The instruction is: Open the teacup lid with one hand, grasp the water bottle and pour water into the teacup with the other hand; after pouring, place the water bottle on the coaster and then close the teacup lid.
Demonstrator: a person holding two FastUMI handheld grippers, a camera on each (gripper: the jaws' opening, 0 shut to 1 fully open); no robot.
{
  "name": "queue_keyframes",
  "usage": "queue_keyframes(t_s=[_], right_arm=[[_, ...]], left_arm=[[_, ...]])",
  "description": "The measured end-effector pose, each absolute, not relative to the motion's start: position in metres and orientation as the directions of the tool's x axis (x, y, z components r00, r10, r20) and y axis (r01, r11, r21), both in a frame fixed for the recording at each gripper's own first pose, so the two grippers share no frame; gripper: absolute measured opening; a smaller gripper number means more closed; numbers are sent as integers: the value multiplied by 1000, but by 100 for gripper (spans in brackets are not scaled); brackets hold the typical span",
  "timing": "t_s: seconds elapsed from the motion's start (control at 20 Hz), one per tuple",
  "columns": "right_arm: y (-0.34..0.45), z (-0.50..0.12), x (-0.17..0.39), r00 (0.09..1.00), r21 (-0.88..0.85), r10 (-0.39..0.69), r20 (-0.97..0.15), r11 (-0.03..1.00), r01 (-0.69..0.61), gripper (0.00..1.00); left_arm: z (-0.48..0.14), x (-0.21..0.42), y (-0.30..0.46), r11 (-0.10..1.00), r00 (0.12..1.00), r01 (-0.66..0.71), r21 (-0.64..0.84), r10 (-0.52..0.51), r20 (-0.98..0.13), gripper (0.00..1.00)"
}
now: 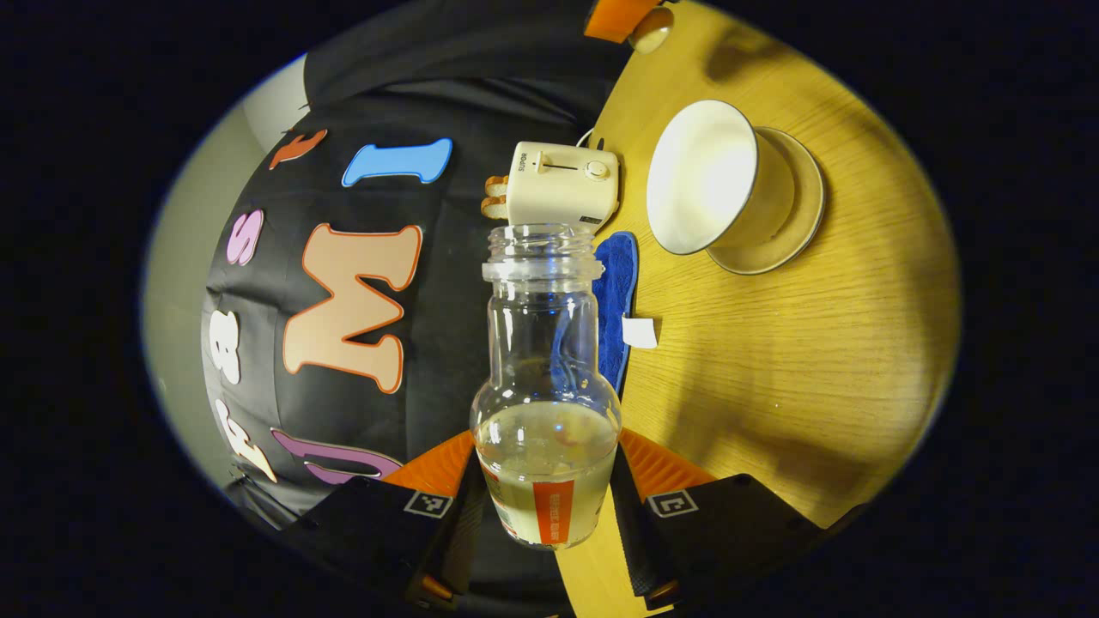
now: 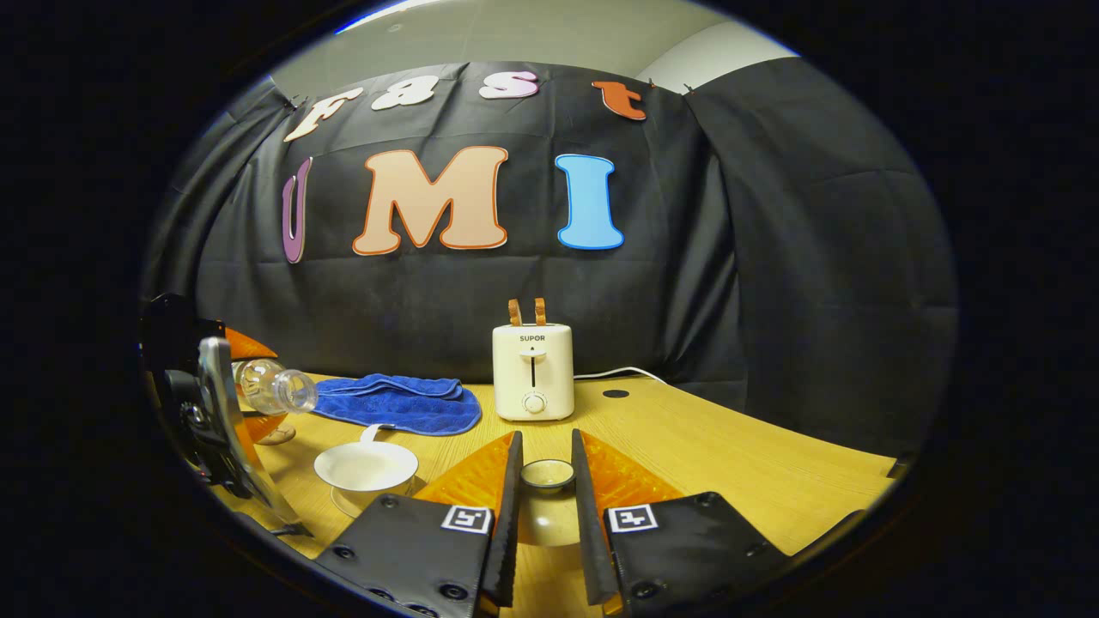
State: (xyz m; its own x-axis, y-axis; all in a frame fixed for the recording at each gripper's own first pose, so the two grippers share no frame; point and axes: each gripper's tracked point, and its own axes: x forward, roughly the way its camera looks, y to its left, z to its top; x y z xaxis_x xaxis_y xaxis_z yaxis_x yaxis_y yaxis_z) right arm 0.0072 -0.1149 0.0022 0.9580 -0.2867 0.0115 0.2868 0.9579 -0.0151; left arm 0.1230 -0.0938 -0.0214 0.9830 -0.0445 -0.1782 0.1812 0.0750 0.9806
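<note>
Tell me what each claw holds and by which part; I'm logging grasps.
Left claw grips the bottle by its lower body. Right claw holds the lid by its knob.

Left gripper (image 1: 546, 489), bottom centre of left gripper view: both fingers clamped, rolled sideways. Right gripper (image 2: 547, 481), bottom centre of right gripper view: level, fingers pinched on a small knob.

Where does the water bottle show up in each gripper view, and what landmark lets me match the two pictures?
Left gripper view: water bottle at bottom centre, held between the left gripper's fingers, mouth pointing away.
Right gripper view: the bottle at far left, tilted above the open teacup.
Shared landmark: the toaster, beside the blue towel.
</note>
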Motion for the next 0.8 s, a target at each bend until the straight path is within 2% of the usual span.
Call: queue_keyframes(t_s=[0.5, 0.8], right_arm=[[-116, 2, 7, 957, -16, -291, 11, 957, 291, 35], [-116, 2, 7, 957, -16, -291, 11, 956, 291, 35]], left_arm=[[-17, 129, -99, -139, 985, 163, 977, -40, -170, 67], [-9, 127, -102, -191, 986, 147, 970, -44, -158, 67]])
